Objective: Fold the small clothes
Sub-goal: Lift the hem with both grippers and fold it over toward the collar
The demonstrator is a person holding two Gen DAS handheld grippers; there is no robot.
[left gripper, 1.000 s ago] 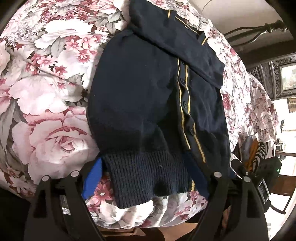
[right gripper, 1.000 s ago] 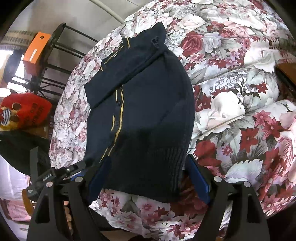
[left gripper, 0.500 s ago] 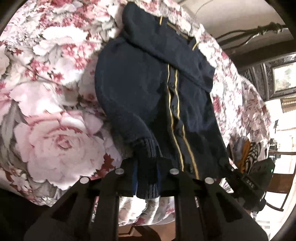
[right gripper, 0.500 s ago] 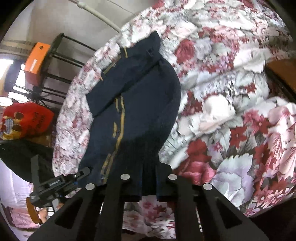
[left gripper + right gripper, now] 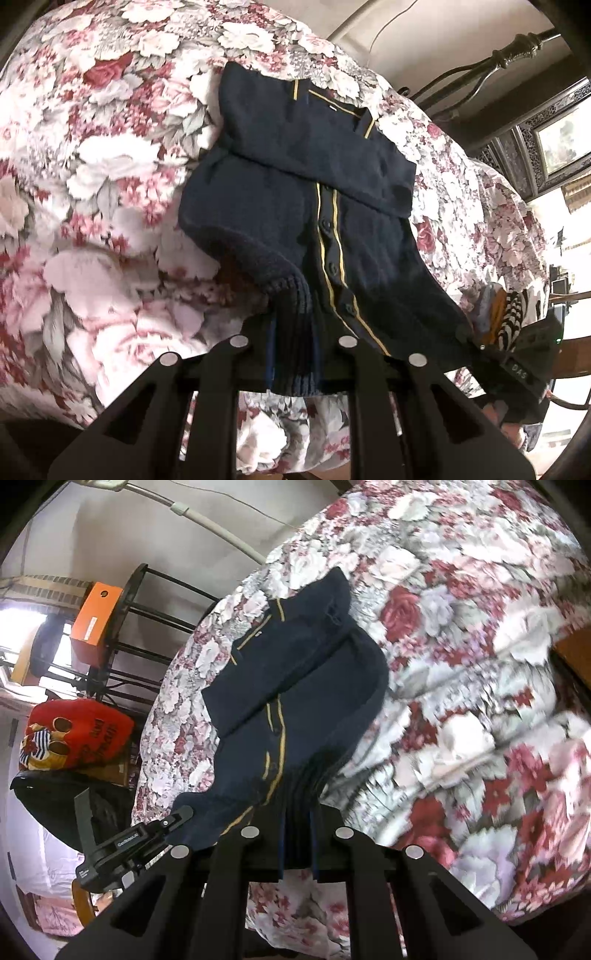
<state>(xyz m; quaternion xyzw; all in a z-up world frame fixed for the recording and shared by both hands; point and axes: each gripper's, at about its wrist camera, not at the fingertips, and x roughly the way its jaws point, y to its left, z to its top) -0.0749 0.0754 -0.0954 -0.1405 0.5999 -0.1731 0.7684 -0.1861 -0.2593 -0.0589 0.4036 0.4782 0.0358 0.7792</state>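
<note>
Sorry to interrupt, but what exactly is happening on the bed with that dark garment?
A person is folding a small navy cardigan with yellow trim that lies on a floral bedspread, using a handheld gripper in each hand. The left gripper and the right gripper are each shut on the ribbed bottom hem, one near each corner. The hem is raised off the bedspread while the collar end rests flat, with a sleeve folded across the chest. The likely next move is carrying the hem up toward the collar.
</note>
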